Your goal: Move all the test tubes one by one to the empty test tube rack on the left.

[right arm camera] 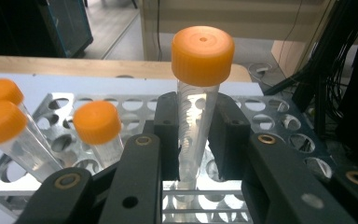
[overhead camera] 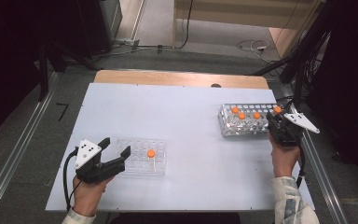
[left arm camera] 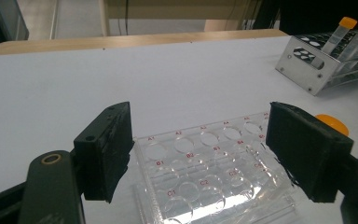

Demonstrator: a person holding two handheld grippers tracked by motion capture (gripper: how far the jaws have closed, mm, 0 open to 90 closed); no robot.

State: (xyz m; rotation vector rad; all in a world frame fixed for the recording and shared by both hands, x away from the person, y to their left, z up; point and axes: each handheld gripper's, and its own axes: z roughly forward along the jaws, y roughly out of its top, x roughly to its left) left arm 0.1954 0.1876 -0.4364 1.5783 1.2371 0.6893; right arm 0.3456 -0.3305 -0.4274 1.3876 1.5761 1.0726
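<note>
Perforated metal tube rack, beneath my right gripper. Clear plastic well plate, between my left gripper's wide-open, empty jaws. Orange-capped clear tube, clamped in right jaws above rack; tilted lifting could snag its tip.
</note>
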